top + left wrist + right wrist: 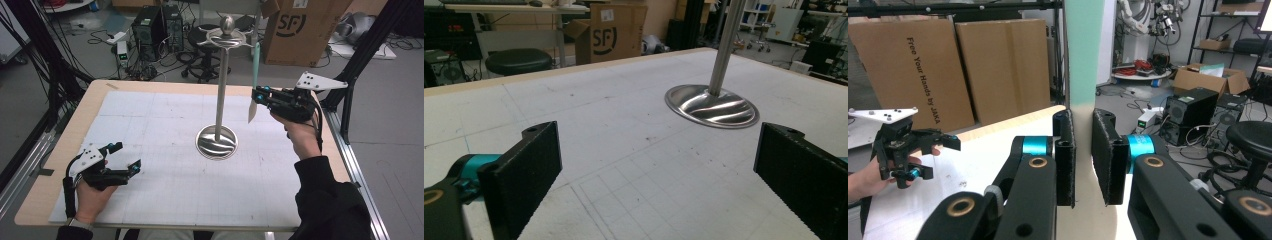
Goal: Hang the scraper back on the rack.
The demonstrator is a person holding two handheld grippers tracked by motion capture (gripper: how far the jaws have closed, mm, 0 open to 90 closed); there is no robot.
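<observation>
Right gripper (261, 96) clamps a pale green-and-white flat utensil (254, 80) — swung carelessly, it could strike the tall steel hook stand (220, 85); left gripper (127, 157) rests agape.

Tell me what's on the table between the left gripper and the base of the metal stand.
Nothing: in the high view, only bare gridded mat lies between the open left gripper and the stand's base. The left gripper view shows the same.

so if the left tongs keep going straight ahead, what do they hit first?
Probably the round steel base of the stand; the left tongs are open and point slightly left of it, over bare mat. Depth is unclear.
</observation>
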